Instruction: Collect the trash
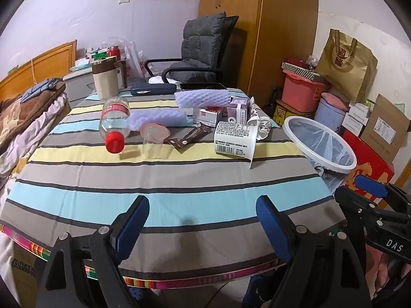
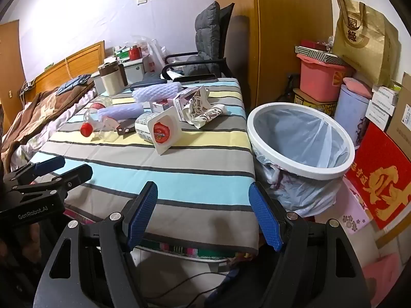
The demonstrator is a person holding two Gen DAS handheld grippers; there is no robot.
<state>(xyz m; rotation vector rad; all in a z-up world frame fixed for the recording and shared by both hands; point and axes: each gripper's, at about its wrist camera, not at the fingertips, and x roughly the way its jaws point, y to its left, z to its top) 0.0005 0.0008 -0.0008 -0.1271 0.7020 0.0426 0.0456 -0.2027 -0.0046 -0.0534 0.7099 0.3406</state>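
Note:
Trash lies on the striped table (image 1: 154, 195): a clear bottle with a red cap (image 1: 114, 123), a clear plastic cup (image 1: 152, 141), a brown wrapper (image 1: 188, 138), a white yogurt tub (image 1: 235, 138), foam sleeves (image 1: 203, 98), small cartons (image 1: 237, 109) and crumpled paper (image 1: 263, 125). The tub (image 2: 160, 131) and bottle (image 2: 91, 123) also show in the right wrist view. A white-rimmed bin with a clear liner (image 2: 300, 141) stands right of the table. My left gripper (image 1: 203, 220) and right gripper (image 2: 203, 213) are open and empty over the near table edge.
A beige mug (image 1: 106, 79), a dark case (image 1: 154, 88) and a phone (image 1: 203, 86) lie at the table's far end. A grey chair (image 1: 200, 51) stands behind. A bed (image 1: 25, 110) is left. Boxes, a pink tub (image 2: 318, 79) and a gold bag (image 2: 364, 41) crowd the right wall.

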